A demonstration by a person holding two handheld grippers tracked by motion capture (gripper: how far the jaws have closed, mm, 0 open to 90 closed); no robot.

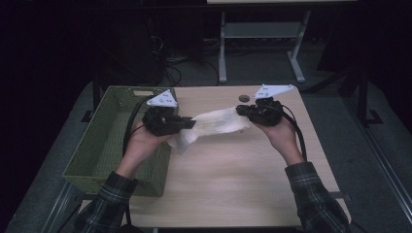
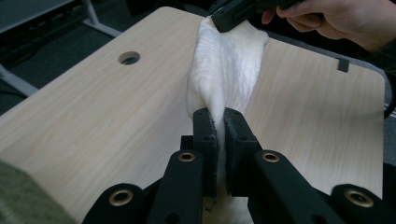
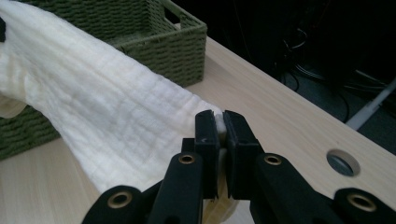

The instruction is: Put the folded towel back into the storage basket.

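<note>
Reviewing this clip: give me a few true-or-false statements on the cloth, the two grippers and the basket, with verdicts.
1. Both grippers are clamped on the white cloth. True: the left gripper and right gripper each pinch an end.
2. The cloth lies flat on the table. False: it hangs stretched between the grippers, above the wood.
3. The green basket stands at the table's left side. True.
4. The cloth is inside the basket. False: it is held beside it, over the table.
</note>
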